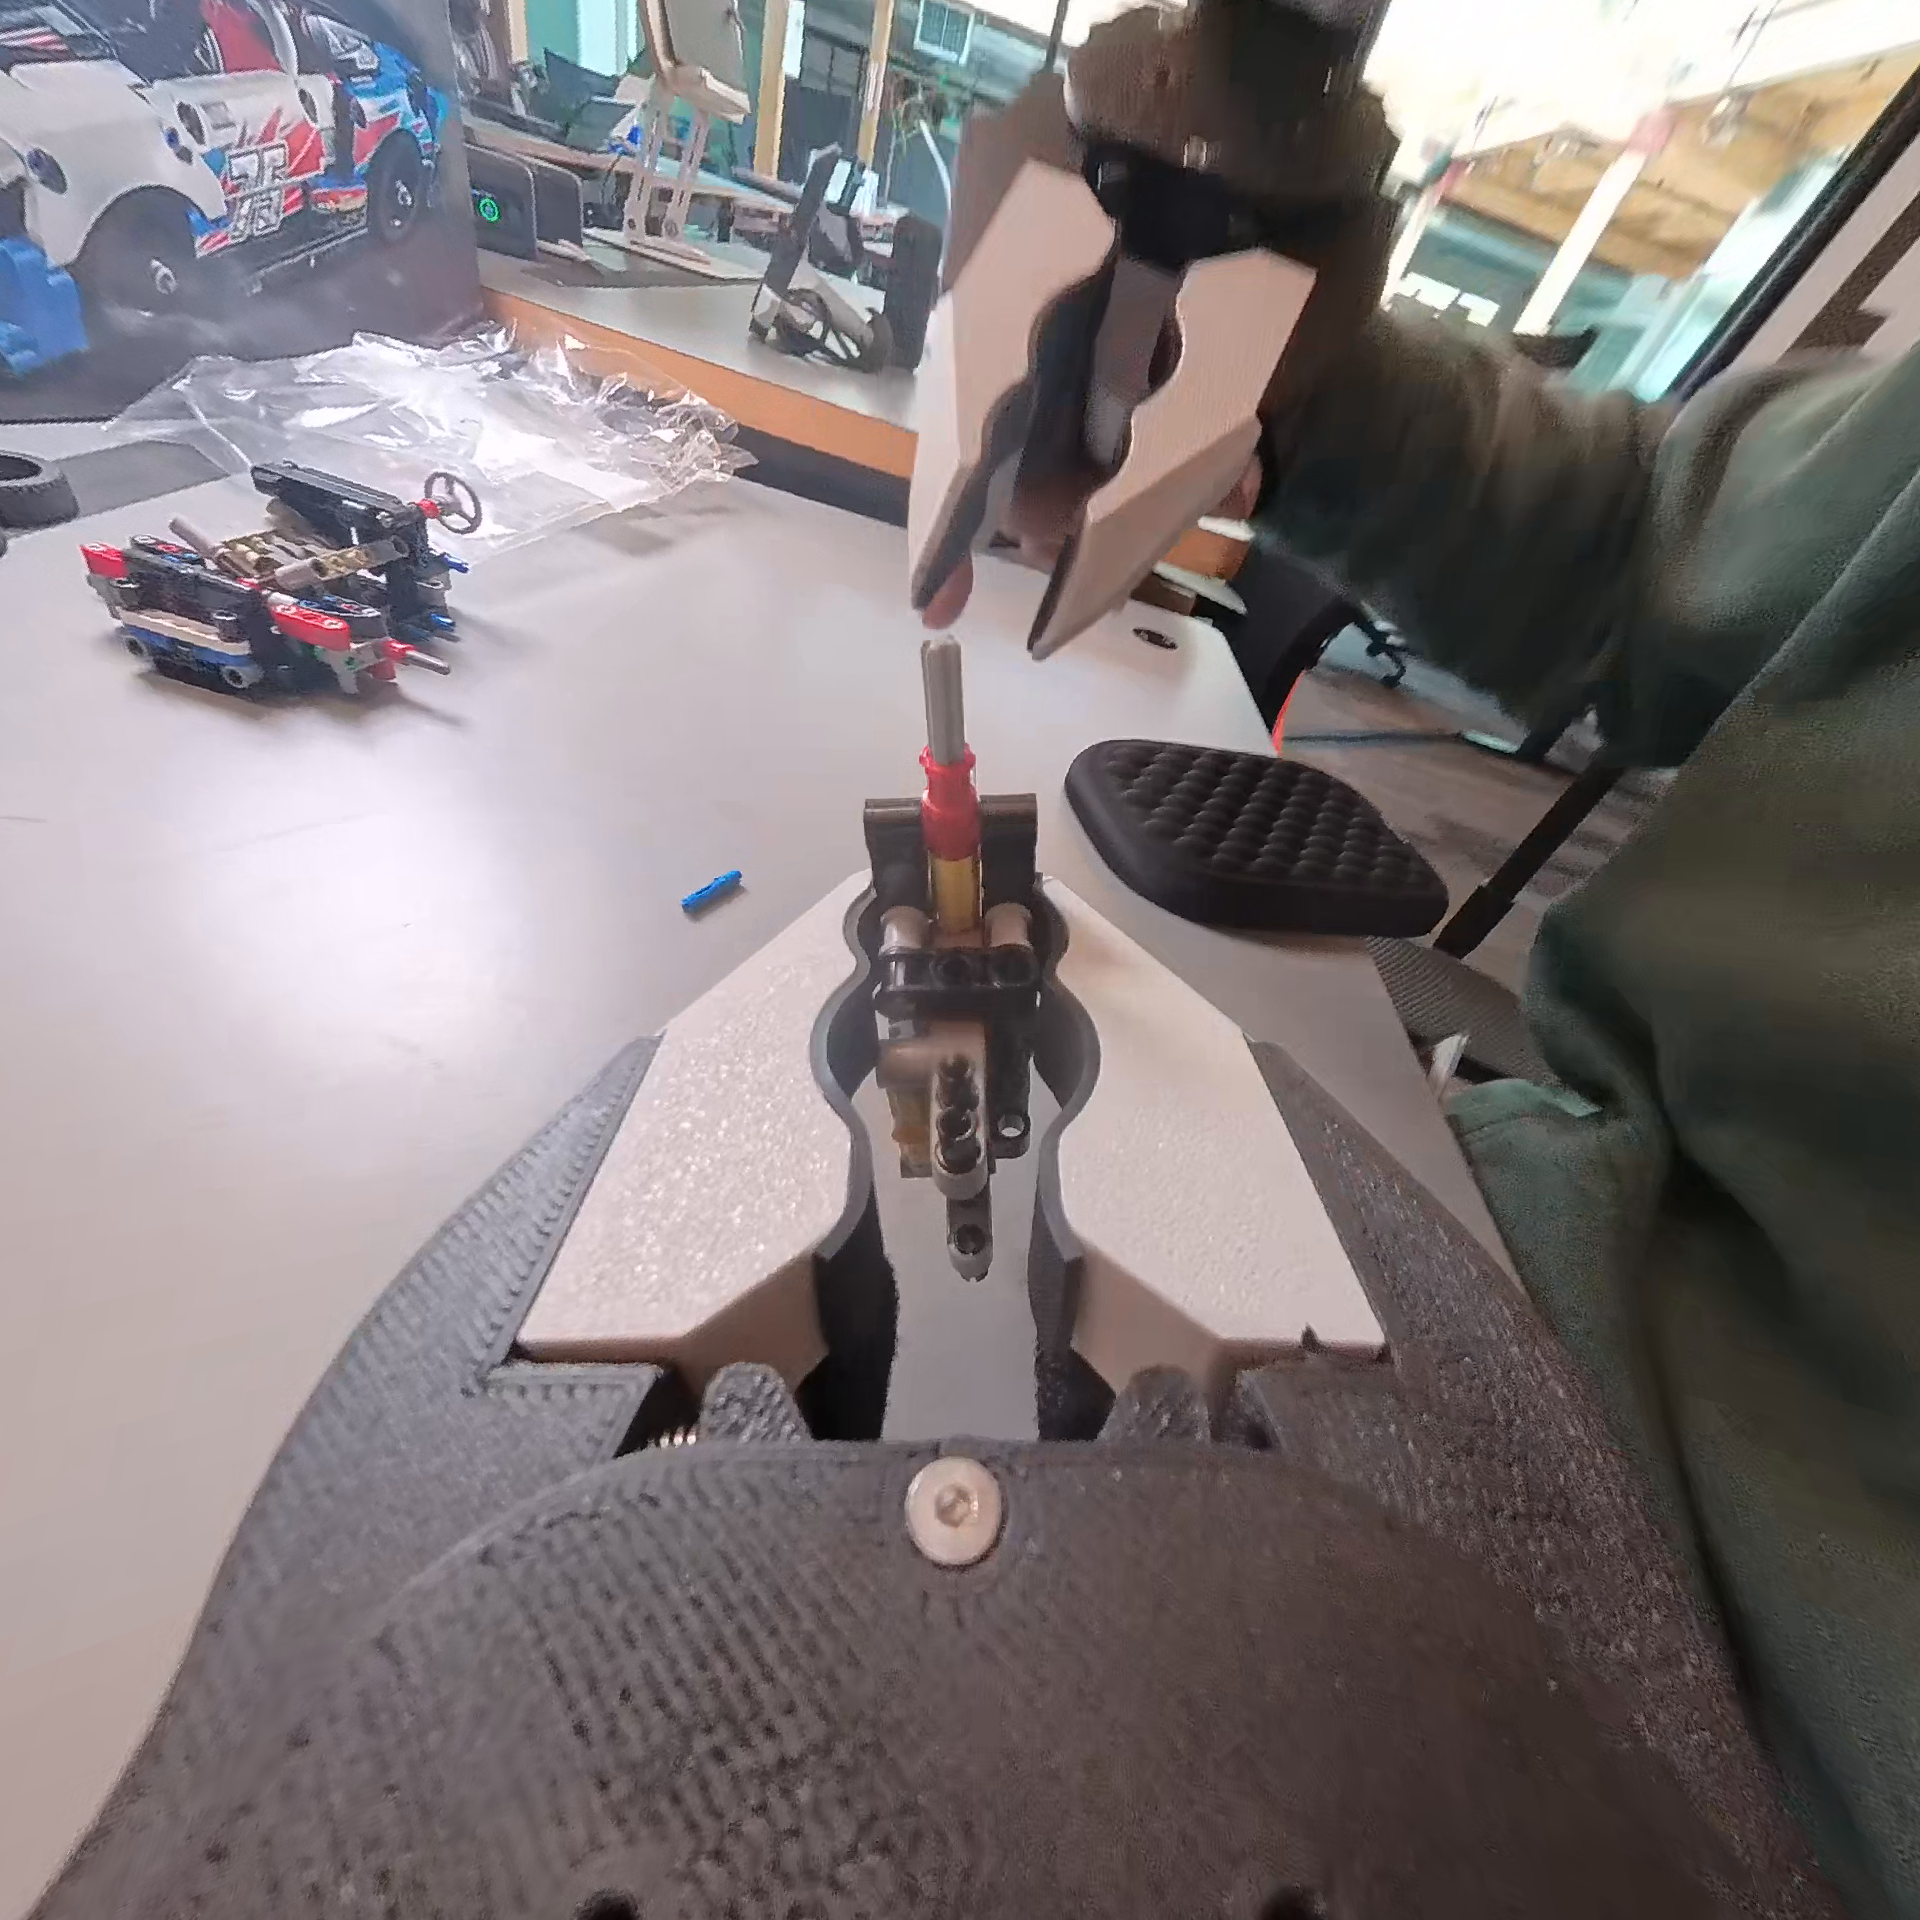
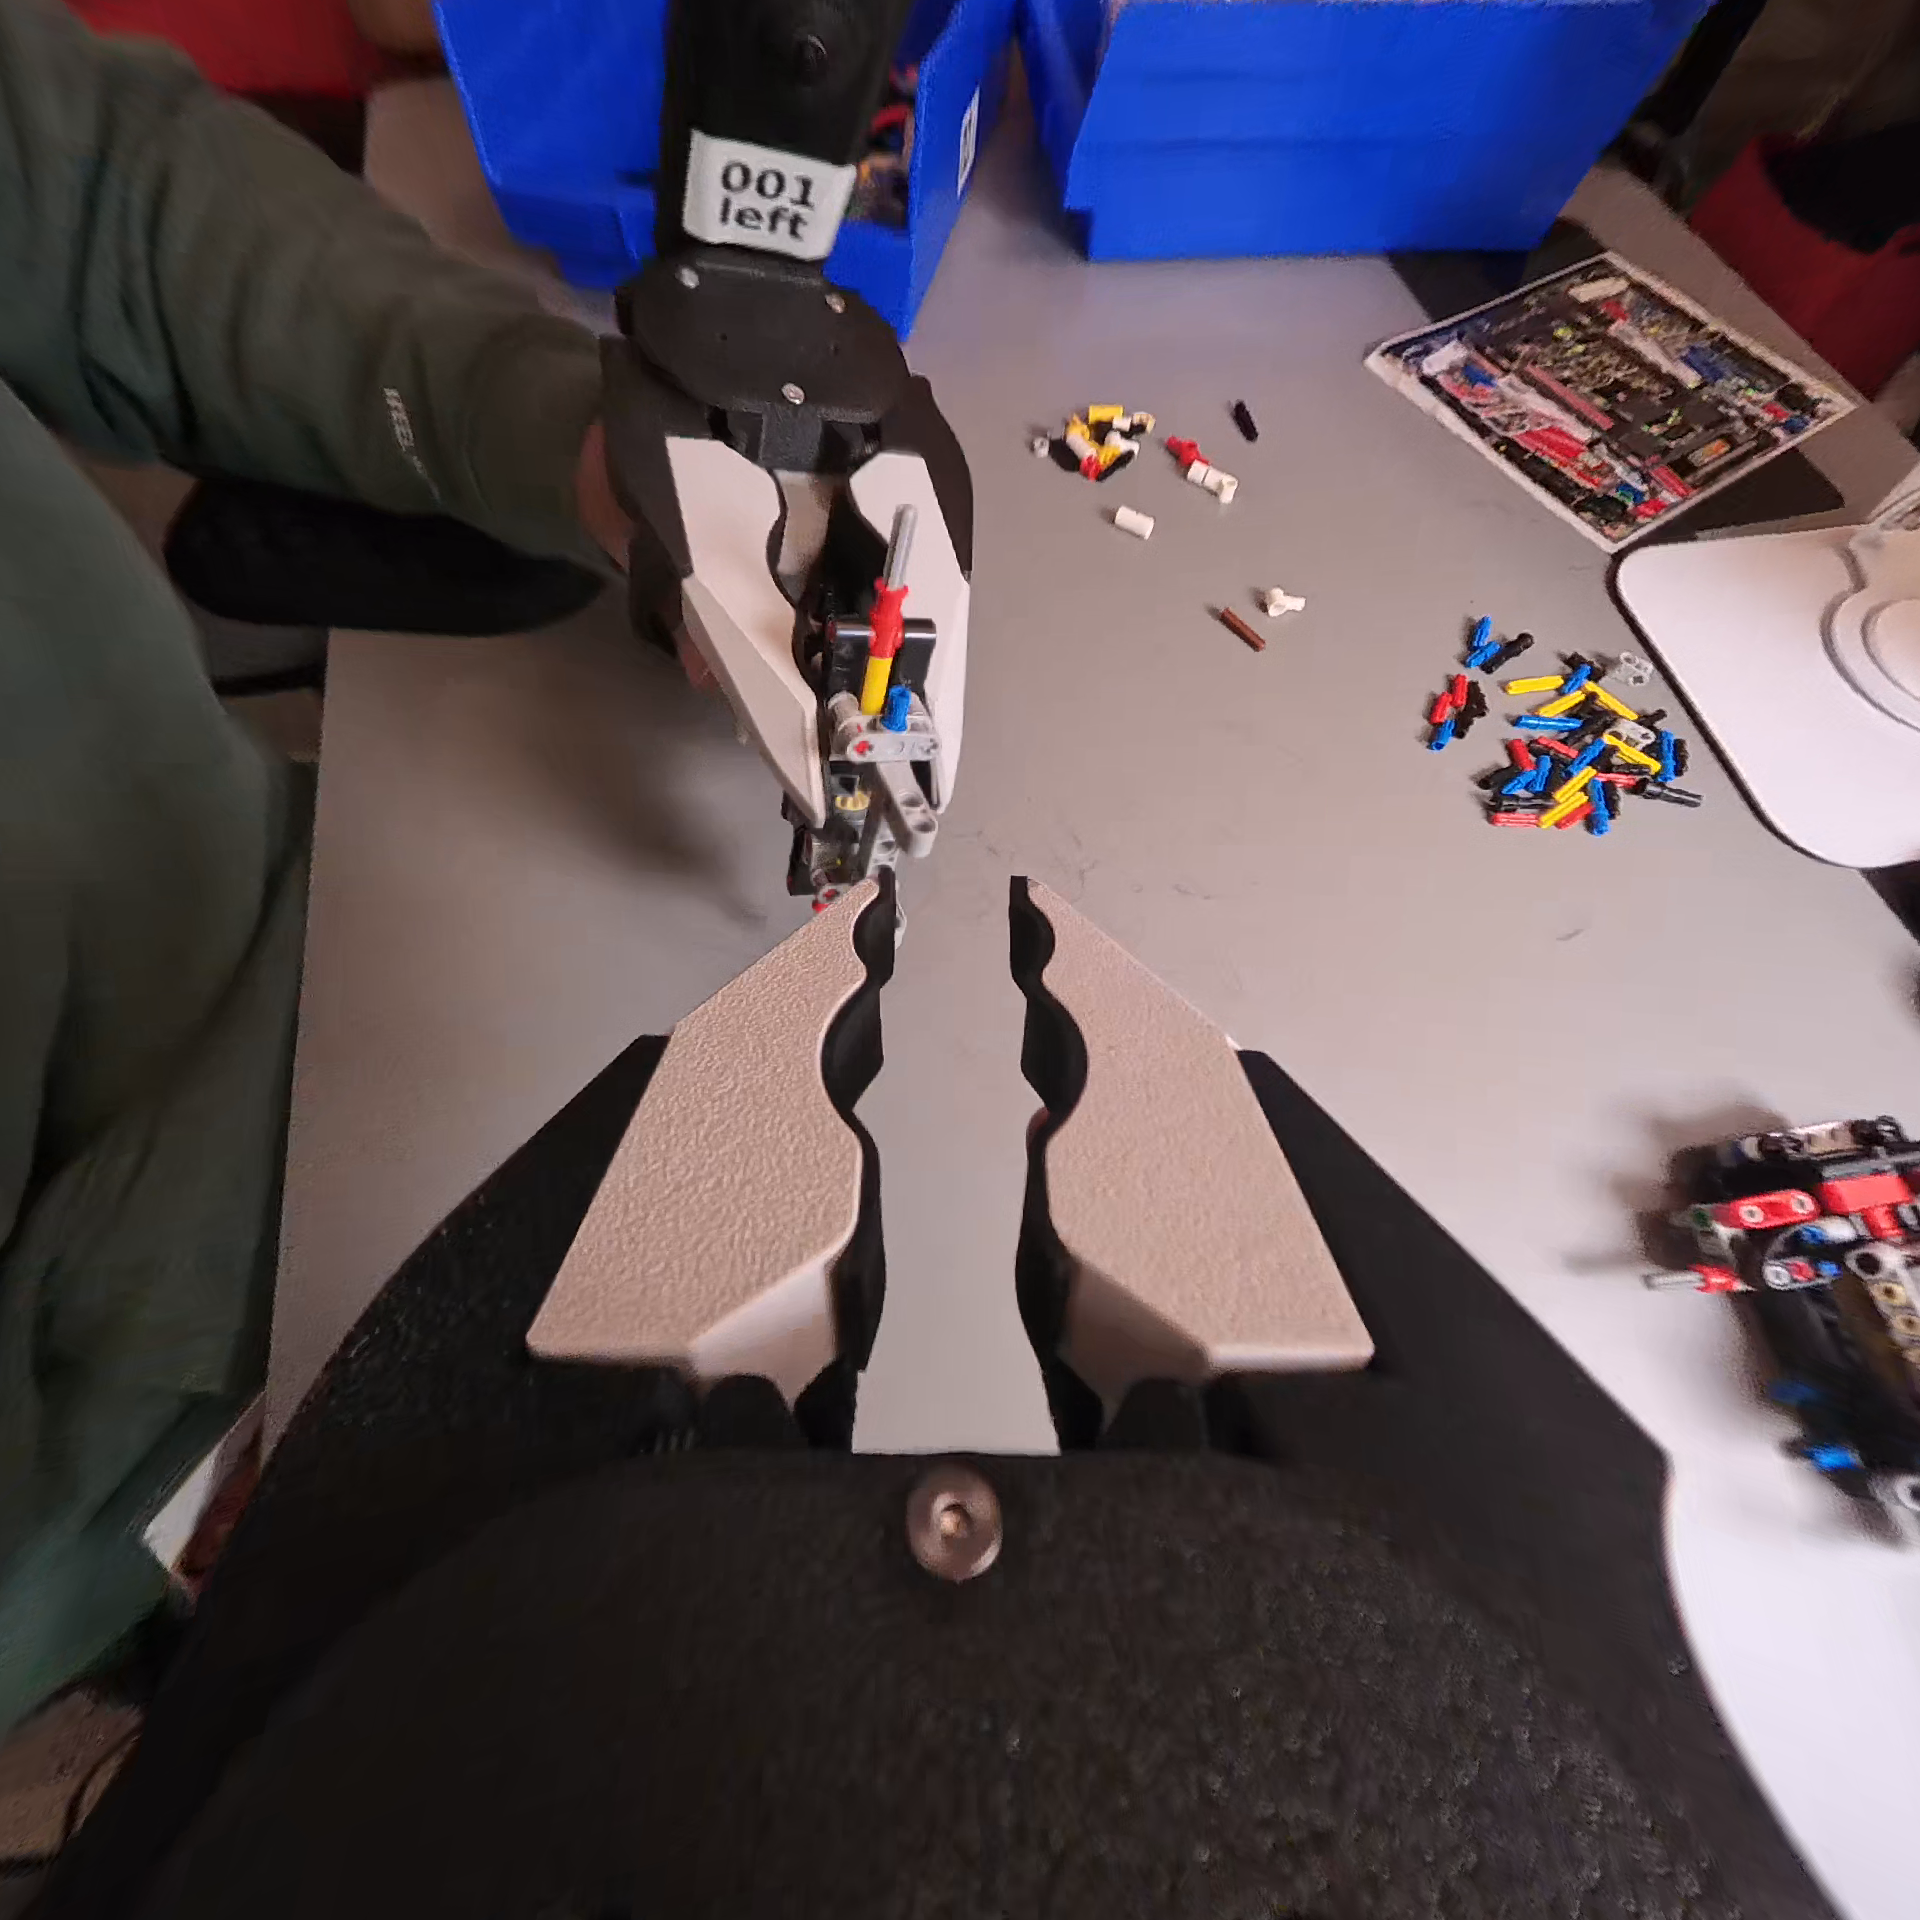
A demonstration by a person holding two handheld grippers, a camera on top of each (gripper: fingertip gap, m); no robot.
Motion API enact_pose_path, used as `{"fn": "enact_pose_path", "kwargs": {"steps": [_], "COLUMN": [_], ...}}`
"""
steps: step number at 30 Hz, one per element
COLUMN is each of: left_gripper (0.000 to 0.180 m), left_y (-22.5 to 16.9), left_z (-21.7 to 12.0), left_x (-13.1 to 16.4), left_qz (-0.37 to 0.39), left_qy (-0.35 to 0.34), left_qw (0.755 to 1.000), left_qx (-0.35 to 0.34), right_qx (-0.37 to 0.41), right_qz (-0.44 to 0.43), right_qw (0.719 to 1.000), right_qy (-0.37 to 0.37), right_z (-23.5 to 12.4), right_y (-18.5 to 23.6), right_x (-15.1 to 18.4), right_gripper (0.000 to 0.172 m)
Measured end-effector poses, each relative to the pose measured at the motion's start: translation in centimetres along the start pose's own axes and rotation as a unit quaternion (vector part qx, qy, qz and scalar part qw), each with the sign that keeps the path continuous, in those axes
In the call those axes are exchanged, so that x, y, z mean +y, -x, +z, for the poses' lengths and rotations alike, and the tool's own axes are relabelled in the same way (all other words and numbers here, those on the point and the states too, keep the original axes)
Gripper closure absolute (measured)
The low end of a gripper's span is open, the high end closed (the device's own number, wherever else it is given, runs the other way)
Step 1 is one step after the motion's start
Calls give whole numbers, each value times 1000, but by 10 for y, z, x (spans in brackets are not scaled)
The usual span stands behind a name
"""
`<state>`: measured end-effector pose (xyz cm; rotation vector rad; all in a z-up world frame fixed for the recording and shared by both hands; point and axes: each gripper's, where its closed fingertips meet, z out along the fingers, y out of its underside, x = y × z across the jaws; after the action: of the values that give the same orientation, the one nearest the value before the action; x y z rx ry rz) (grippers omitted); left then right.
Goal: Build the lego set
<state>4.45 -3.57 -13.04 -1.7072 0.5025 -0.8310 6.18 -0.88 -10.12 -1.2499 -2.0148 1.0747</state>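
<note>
My left gripper [image 1: 951, 904] is shut on a small building-toy assembly [image 1: 951, 997] of black and grey beams. A yellow sleeve [image 1: 956, 883], a red bush [image 1: 948, 800] and a grey axle [image 1: 942, 696] stick out past the fingertips. My right gripper [image 1: 992, 623] hangs open just beyond the axle's tip, with nothing between its fingers. In the right wrist view my right gripper [image 2: 951, 894] is open over the bare grey table [image 2: 1195, 935]. Its left fingertip [image 2: 868, 914] is close to the lower end of the assembly [image 2: 883, 727], which the left gripper [image 2: 878, 795] holds.
A partly built toy car chassis [image 1: 281, 582] lies at the left, and shows in the right wrist view [image 2: 1808, 1268]. A loose blue pin [image 1: 713, 890], a clear plastic bag [image 1: 436, 416], a black armrest pad [image 1: 1257, 831], a pile of coloured pins [image 2: 1569, 748], an instruction booklet [image 2: 1610, 405] and blue bins [image 2: 1351, 125] are around. Left tips to right tips: about 5 cm.
</note>
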Motion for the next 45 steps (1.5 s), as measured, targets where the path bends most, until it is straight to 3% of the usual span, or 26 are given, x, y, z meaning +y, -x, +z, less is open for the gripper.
{"fn": "enact_pose_path", "kwargs": {"steps": [8,11,15,28,35,39,45], "left_gripper": [156,156,156,154,155,155,155], "left_y": [-10,-12,-12,-6,-3,6,17], "left_z": [-10,-14,-16,-10,-9,-10,-16], "left_x": [-22,-29,-33,-18,-13,-10,-11], "left_qz": [-31,-31,-21,12,101,250,451], "left_qy": [-89,-118,-137,-84,-55,-14,36], "left_qw": [994,990,988,995,993,963,869], "left_qx": [61,67,69,46,-6,-95,-199], "right_qx": [-55,-59,-58,-67,-53,-17,0], "right_qz": [56,54,57,89,74,70,118], "right_qw": [984,984,980,971,974,979,976], "right_qy": [-157,-161,-179,-212,-207,-191,-183], "right_z": [23,33,34,19,24,31,31], "right_y": [22,23,25,17,13,3,-12], "right_x": [-5,-7,-11,-10,-3,6,12], "right_gripper": [148,147,163,166,165,163,147]}}
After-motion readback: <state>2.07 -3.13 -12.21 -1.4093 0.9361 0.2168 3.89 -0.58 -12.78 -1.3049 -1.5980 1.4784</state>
